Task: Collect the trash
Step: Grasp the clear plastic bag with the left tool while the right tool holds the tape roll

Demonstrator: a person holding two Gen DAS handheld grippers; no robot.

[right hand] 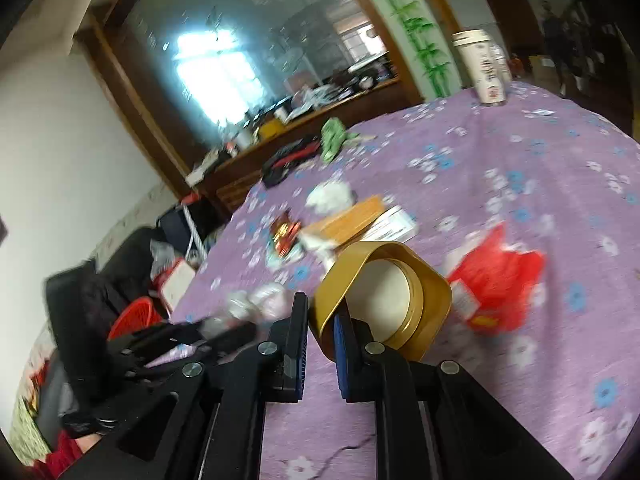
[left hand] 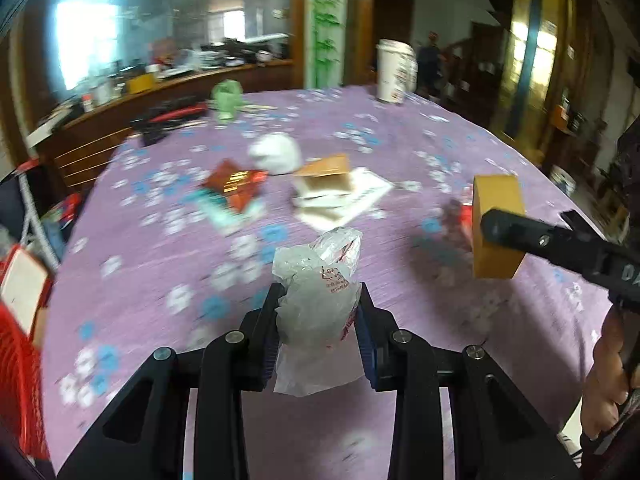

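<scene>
Through my left wrist camera, my left gripper (left hand: 320, 300) is clamped on a crumpled clear plastic bag (left hand: 320, 280) with red print, which bulges above and hangs below my fingers over the purple flowered tablecloth (left hand: 160, 280). Off to the right, my right gripper (left hand: 492, 224) reaches in from the edge, pinching the wall of a gold box (left hand: 496, 208). Farther across the table lie a white crumpled wad (left hand: 278, 154), a red-and-gold wrapper (left hand: 234, 186), and a tan carton (left hand: 326, 178) on white papers. A tall white cup (left hand: 394, 70) stands at the far edge, and a green bag (left hand: 227, 98) sits near the far left. A red basket (left hand: 18, 380) shows at the left, below the table's edge.

Through my right wrist camera, my right gripper (right hand: 322, 312) is closed on one wall of the gold box (right hand: 384, 300), whose open side faces the camera with a pale round inside. A red plastic bag (right hand: 496, 284) lies just to its right on the cloth. My left gripper shows blurred at the lower left with the clear bag (right hand: 256, 302).
</scene>
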